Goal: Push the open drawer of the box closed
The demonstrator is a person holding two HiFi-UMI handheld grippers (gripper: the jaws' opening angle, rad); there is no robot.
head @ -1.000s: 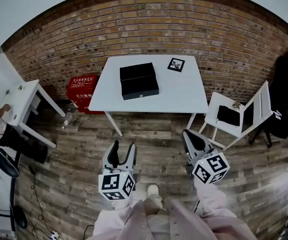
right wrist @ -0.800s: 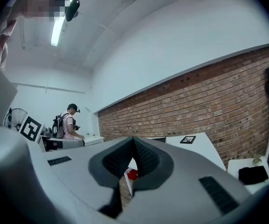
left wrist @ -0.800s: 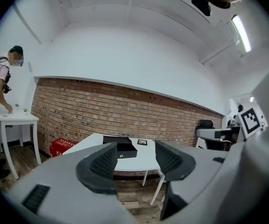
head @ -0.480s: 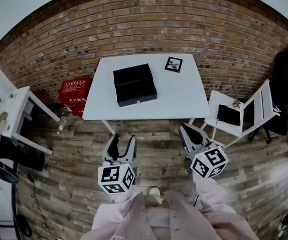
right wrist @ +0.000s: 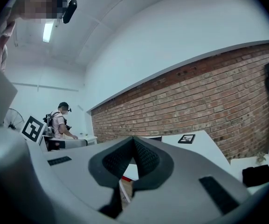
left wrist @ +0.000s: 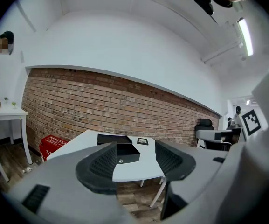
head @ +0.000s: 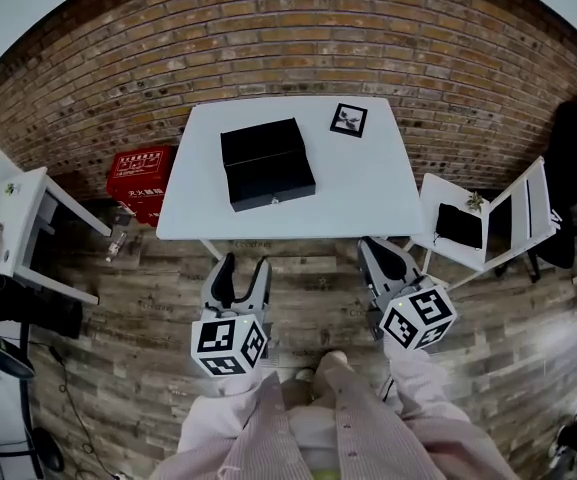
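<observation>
Box (head: pixel 263 143) on the table (head: pixel 368 193)
Its drawer (head: pixel 272 182) stuck out toward the table's near edge. In front of the table, the left gripper (head: pixel 245 268) gaped wide with nothing in it, and the right gripper (head: pixel 380 258) was pinched together.

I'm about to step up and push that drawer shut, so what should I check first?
1. Drawer of the box open, front facing me: ok.
2. Table bare in front of drawer: ok.
3. Left tongs empty, jaws apart: ok.
4. Right tongs empty, jaws together: ok.
5. Tongs at the drawer: not ok, both short of the table.
6. Drawer slides freely: cannot tell.
</observation>
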